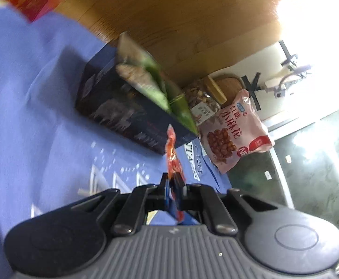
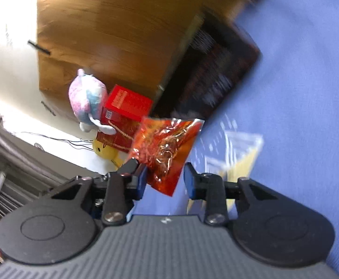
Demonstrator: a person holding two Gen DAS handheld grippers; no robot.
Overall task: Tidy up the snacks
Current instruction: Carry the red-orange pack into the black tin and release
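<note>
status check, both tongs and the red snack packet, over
Left tongs shut on red snack packet. Right tongs open, packet between them, unclamped. Dark box ahead, path clear.

Each gripper, left [image 1: 173,187] and right [image 2: 164,177], has a grey ribbed body, 2 black round-ended side plates, black linkage arms (silver screws) and blue finger pads.

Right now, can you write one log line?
left gripper: shut on orange packet | right gripper: open, same packet between jaws | dark box: on blue cloth
</note>
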